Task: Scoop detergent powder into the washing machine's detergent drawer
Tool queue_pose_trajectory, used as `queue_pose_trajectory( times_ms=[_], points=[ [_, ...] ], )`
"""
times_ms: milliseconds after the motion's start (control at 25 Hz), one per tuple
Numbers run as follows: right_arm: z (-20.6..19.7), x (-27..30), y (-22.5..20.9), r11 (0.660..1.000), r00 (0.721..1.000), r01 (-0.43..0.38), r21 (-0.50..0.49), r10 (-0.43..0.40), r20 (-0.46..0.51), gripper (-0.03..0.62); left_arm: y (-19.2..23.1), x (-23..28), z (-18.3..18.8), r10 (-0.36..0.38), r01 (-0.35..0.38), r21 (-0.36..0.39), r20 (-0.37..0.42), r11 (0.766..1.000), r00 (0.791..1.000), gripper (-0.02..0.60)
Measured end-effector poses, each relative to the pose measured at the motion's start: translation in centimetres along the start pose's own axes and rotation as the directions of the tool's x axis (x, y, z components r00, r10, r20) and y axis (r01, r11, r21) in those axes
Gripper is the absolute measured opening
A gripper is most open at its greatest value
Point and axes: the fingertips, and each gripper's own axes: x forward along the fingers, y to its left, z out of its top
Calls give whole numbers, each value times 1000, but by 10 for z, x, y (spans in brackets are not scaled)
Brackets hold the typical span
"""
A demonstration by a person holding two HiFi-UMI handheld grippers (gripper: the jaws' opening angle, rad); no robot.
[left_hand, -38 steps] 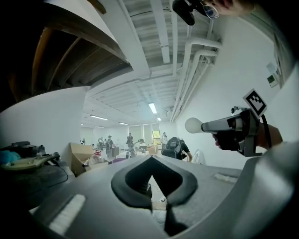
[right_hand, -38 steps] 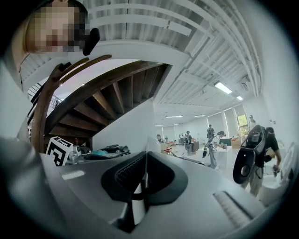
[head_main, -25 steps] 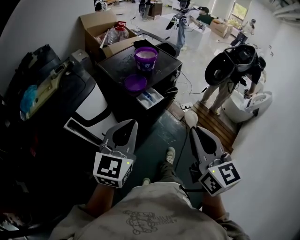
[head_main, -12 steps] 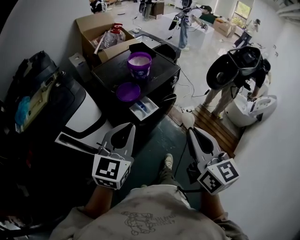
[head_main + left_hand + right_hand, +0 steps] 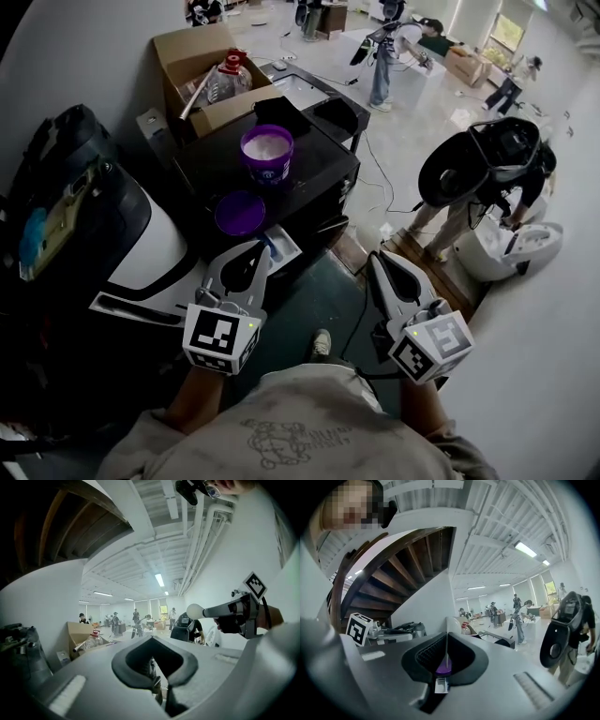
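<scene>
- left gripper (image 5: 261,247), lower centre, jaws together, empty
- right gripper (image 5: 376,259), lower right, jaws together, empty
- purple powder tub (image 5: 267,153), upper centre, open on washing machine (image 5: 319,173)

The tub (image 5: 267,159) and lid (image 5: 239,213) were purple, the powder (image 5: 266,142) white, the washing machine (image 5: 319,155) black. The left hand-held gripper (image 5: 266,244) and right hand-held gripper (image 5: 375,256) were grey, with black-and-white square markers.

The tub (image 5: 267,153) stands on the washing machine (image 5: 323,169). The lid (image 5: 240,213) lies before it, the drawer (image 5: 283,247) below in front, and a box (image 5: 192,52) behind.
</scene>
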Motion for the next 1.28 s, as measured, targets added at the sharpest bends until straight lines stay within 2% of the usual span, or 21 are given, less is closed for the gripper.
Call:
queue_pose_trajectory(
  times_ms=[120,480,840,1280],
  points=[
    [4,20,-30,999,999,-37,35,38,-7,35,4,30,7,30,-30,-2,-6,1000,1000,1],
    [9,69,-91,992,992,-123,30,124,-36,35,10,96,10,106,-106,-2,-33,994,994,2],
    [-4,95,-108,974,976,-212,81,216,-39,35,13,117,-2,147,-146,15,-90,989,985,1],
    [-9,126,-112,968,967,-236,89,243,-77,35,45,125,-5,191,-190,15,-104,982,976,0]
  ],
)
